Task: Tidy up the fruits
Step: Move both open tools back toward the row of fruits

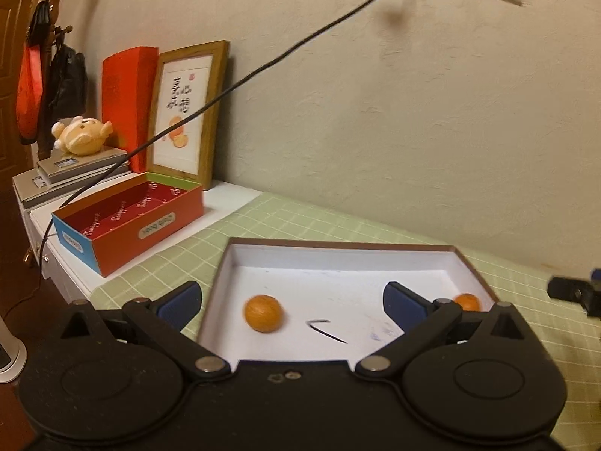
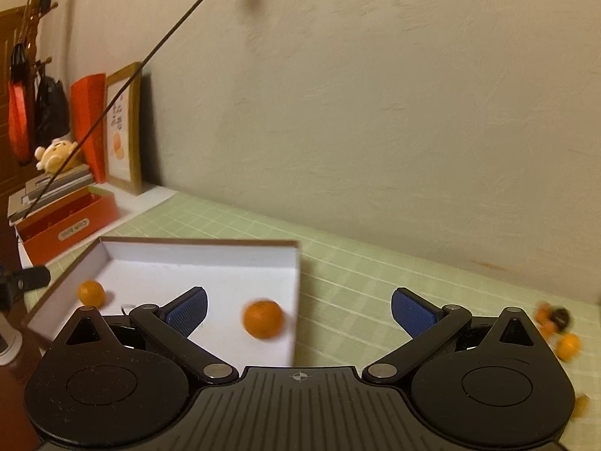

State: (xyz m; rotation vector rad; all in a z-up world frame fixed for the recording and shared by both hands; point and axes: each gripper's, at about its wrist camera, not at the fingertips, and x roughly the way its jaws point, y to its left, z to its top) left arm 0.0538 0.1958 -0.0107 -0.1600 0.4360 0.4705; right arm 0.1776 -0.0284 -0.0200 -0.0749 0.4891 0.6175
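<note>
A shallow white box with a brown rim lies on the green checked cloth. Two small oranges sit inside it: one between my left gripper's fingers but lower, and another at the box's right end, half hidden behind the right finger. My left gripper hovers open over the box, holding nothing. In the right wrist view the box is at left with the same two oranges. My right gripper is open and empty, straddling the box's right wall. More oranges lie on the cloth at far right.
An open red carton, a framed picture, a plush toy on stacked grey boxes and a black cable occupy the table's left end. The wall runs close behind. A dark round object sits among the loose oranges.
</note>
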